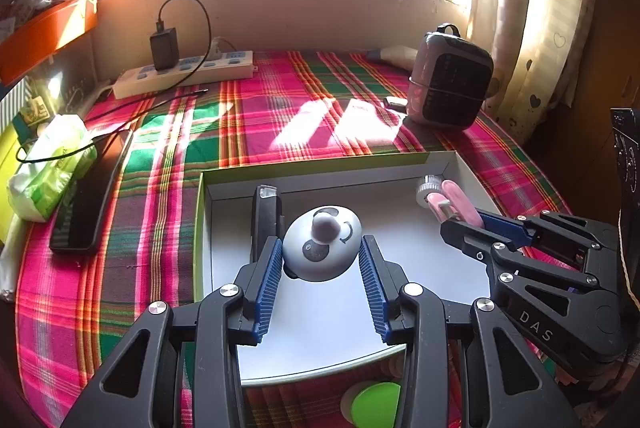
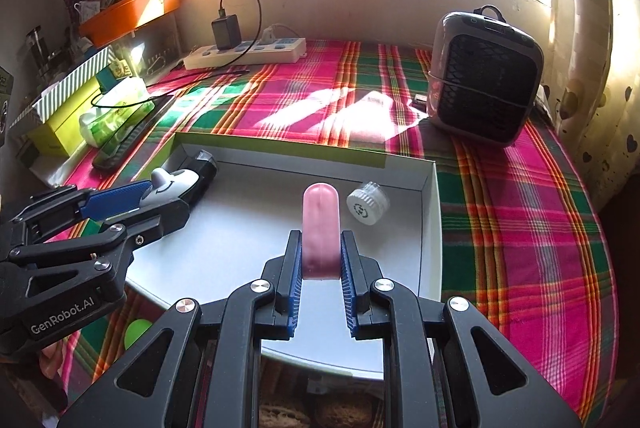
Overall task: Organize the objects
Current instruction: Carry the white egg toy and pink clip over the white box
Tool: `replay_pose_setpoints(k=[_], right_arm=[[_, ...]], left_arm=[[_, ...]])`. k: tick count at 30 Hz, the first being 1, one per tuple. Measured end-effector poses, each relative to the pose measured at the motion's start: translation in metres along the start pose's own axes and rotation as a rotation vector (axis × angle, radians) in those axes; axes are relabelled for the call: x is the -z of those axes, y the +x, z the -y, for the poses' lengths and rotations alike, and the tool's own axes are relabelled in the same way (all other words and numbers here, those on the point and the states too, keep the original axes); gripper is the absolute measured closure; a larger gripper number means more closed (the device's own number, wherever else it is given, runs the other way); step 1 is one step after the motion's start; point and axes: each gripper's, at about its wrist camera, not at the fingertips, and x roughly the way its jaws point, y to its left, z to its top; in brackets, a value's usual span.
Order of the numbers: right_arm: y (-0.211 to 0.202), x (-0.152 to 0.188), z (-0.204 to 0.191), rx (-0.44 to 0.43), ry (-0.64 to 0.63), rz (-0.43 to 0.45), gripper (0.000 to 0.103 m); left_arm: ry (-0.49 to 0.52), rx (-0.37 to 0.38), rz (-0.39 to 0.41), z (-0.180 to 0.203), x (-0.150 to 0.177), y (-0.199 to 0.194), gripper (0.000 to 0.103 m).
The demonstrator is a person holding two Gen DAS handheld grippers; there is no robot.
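A shallow white box [image 1: 320,170] [image 2: 430,228] lies on the plaid cloth. My left gripper [image 1: 320,244] is shut on a round grey-white panda-faced object [image 1: 322,248], held over the box's left half. It also shows at the left of the right wrist view, as does the left gripper [image 2: 166,198]. My right gripper [image 2: 321,236] is shut on a pink capsule-shaped object [image 2: 322,224] over the box's right half. From the left wrist view, the right gripper [image 1: 464,222] and pink object [image 1: 458,202] appear at right. Inside the box lie a black oblong item [image 1: 266,216] [image 2: 204,168] and a white knurled cap [image 1: 430,188] [image 2: 368,202].
A grey fan-like unit [image 1: 452,80] [image 2: 484,76] stands at the back right. A power strip with a black charger [image 1: 184,72] [image 2: 244,50] lies along the wall. A dark phone [image 1: 88,192] and tissue pack [image 1: 48,168] sit left of the box. A green lid [image 1: 374,404] lies near the front.
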Motion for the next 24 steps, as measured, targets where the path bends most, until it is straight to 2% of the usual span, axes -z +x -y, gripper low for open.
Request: replay_pose_setpoints(k=[10,24], right_arm=[[0.023,-0.011,0.003,-0.014,-0.002,-0.044,0.084],[0.043,-0.019,0.008,-0.015,-0.023,-0.080,0.084]], left_arm=[[-0.009,-0.002,-0.030,-0.005,-0.006,0.022,0.065],[0.025,0.002,-0.039,0.001,-0.008,0.033,0.065]])
